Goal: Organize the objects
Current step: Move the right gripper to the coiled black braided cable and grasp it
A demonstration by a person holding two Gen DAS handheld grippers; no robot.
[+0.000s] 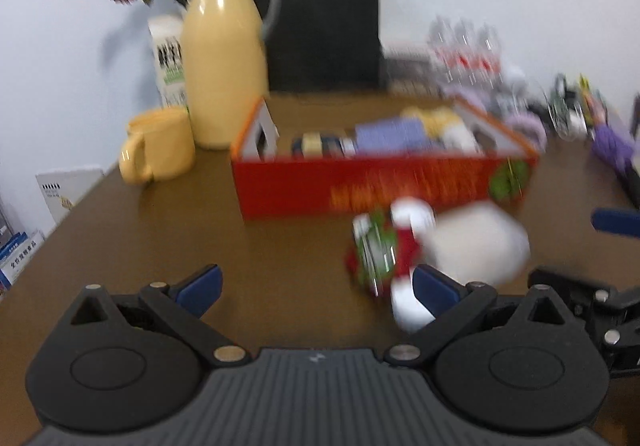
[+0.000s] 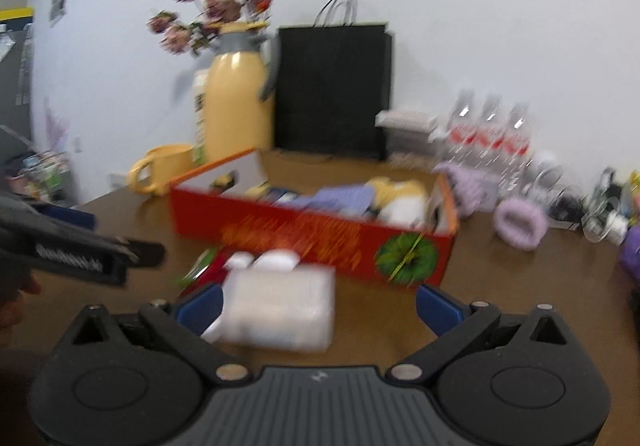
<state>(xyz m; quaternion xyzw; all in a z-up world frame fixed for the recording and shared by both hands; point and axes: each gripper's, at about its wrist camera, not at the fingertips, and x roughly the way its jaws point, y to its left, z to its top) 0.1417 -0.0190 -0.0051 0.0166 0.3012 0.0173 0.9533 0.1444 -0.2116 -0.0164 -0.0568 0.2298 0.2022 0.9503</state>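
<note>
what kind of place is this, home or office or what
Probably an office or a home desk pushed against a white wall. A brown table holds a yellow thermos jug with a matching mug, a black paper bag and a row of water bottles.

The tabletop [image 1: 160,230] looked like brown wood with a smooth, faintly shiny finish. The yellow jug [image 1: 224,57] and yellow mug [image 1: 160,143] were glossy, catching highlights. The red box [image 1: 360,181] seemed printed cardboard, and the black bag [image 1: 324,21] matt paper. The left tool [image 1: 316,288] had matt black plastic arms, metal pivot pins and a ribbed grey base. The purple scrunchie [image 2: 519,224] looked fuzzy.
</note>
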